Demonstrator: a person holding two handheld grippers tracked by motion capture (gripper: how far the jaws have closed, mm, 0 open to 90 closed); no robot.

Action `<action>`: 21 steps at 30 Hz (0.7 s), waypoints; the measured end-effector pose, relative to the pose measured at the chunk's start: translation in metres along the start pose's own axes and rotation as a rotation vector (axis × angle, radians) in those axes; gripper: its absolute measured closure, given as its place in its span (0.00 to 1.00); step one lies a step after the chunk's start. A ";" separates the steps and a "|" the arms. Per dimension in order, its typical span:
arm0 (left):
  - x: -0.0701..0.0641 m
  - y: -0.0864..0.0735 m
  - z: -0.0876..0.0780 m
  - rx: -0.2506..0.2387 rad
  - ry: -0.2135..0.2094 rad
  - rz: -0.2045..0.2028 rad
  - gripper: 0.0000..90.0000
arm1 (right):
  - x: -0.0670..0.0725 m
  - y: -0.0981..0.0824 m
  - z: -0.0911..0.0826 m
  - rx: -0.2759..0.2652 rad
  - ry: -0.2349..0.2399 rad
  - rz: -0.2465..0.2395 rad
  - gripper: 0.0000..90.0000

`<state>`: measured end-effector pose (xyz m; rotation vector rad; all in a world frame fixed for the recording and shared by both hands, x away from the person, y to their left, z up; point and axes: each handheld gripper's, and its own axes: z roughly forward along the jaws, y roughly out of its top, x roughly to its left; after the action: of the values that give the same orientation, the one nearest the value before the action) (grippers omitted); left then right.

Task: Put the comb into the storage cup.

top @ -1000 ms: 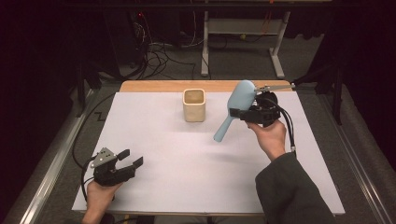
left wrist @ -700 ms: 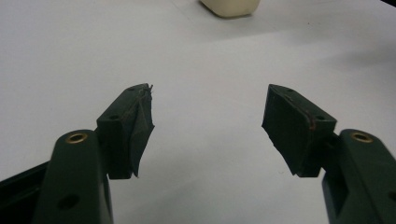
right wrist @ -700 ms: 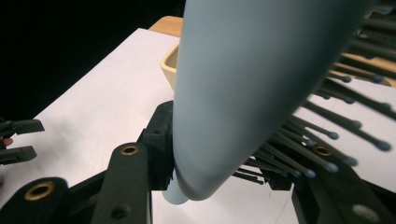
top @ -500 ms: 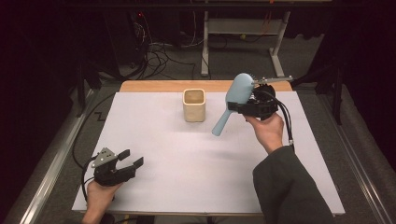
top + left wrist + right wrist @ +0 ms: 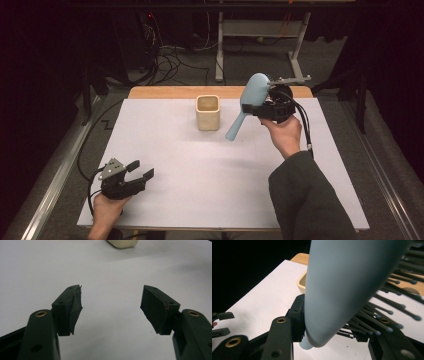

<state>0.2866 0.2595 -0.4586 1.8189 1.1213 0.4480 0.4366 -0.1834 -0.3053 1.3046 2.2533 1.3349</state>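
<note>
White table [image 5: 165,150], dark room behind. Brush [image 5: 248,102], clamped at its head by the right hand-held gripper [image 5: 264,106], has drifted slightly left toward the cup [image 5: 207,112] over the last second; likely headed in, handle down. Right hand raised, tilted. Left hand-held gripper [image 5: 140,170] rests open, empty, near corner.

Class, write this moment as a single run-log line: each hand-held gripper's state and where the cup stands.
right hand-held gripper: shut on blue hairbrush, raised right of cup | left hand-held gripper: open, empty, near front-left | cream cup: upright on white mat
</note>
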 end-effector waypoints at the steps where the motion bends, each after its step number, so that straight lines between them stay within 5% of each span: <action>1: 0.000 0.000 0.000 0.000 0.000 0.000 0.38 | 0.000 0.001 0.001 0.001 -0.002 0.000 0.61; 21: -0.001 0.000 0.002 0.009 -0.005 0.013 0.38 | 0.005 0.020 0.009 -0.002 0.000 -0.010 0.61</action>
<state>0.2872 0.2576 -0.4596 1.8352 1.1108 0.4462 0.4502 -0.1705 -0.2934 1.2904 2.2548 1.3340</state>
